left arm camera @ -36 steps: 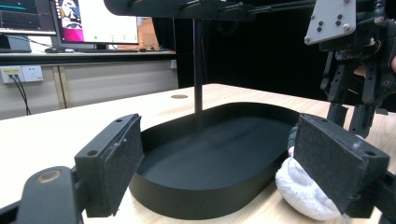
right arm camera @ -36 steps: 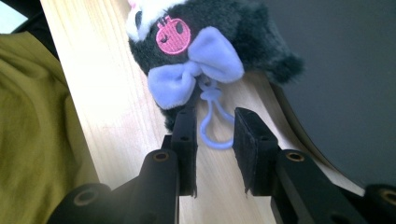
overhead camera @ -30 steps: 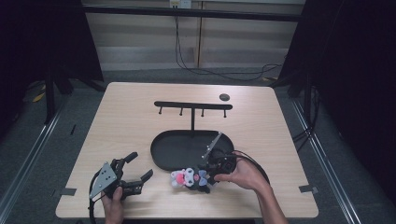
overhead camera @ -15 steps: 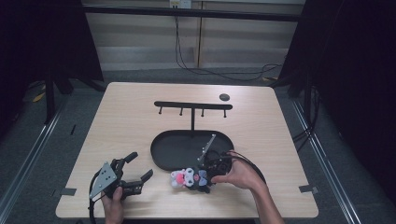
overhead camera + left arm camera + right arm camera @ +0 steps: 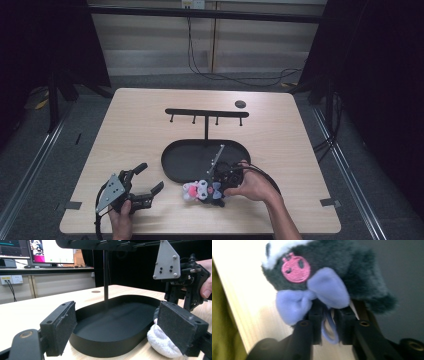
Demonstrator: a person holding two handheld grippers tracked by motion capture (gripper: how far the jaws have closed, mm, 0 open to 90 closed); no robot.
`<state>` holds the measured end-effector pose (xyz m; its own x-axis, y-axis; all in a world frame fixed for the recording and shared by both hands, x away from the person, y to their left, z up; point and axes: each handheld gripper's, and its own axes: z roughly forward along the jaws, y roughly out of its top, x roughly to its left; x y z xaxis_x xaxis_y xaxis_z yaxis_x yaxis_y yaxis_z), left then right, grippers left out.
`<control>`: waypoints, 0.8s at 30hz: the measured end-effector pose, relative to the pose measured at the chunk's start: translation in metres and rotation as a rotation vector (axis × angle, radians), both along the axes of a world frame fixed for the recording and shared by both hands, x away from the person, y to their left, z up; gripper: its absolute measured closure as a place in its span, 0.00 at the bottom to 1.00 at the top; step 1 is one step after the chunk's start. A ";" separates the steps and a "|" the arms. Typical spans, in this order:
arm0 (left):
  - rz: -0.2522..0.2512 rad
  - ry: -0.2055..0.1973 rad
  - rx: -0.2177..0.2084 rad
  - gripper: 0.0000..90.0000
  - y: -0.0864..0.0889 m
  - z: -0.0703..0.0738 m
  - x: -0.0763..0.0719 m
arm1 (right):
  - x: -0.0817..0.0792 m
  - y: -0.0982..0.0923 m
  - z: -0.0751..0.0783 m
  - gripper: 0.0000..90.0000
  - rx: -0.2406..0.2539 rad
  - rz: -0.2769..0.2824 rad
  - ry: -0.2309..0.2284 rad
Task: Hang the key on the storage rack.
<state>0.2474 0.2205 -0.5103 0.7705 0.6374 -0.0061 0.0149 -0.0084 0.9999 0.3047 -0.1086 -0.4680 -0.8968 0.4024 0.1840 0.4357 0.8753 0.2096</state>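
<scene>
Plush toy pinched beside the black tray, your other tool waiting.
From above, your right gripper (image 5: 218, 187) holds the plush toy (image 5: 199, 190) on the table (image 5: 280, 135) against the tray (image 5: 187, 160); your left gripper (image 5: 145, 185) rests wide open, empty. Up close, the right jaws clamp its purple loop (image 5: 329, 328), probably for hanging.

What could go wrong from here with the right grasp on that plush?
1. The right tongs pinch only the thin loop under the plush; it may slip out or swing when lifted.
2. The plush lies near the table's front edge, so a drop could send it off.
3. The tray rim and rack stand close behind; a lift could snag them.
</scene>
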 end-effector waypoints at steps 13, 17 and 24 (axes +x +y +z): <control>0.001 -0.002 0.000 0.17 0.000 0.000 0.000 | 0.001 0.008 -0.001 0.96 -0.033 0.037 0.042; 0.000 -0.001 0.000 0.17 0.000 0.000 0.000 | 0.002 0.014 0.000 0.97 -0.074 0.066 0.047; 0.000 0.000 0.000 0.17 0.000 0.000 0.000 | 0.001 0.010 0.010 0.97 -0.062 0.089 0.053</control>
<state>0.2474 0.2205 -0.5103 0.7706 0.6373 -0.0063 0.0150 -0.0083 0.9999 0.3056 -0.0991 -0.4583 -0.9192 0.3332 0.2096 0.3643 0.9218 0.1323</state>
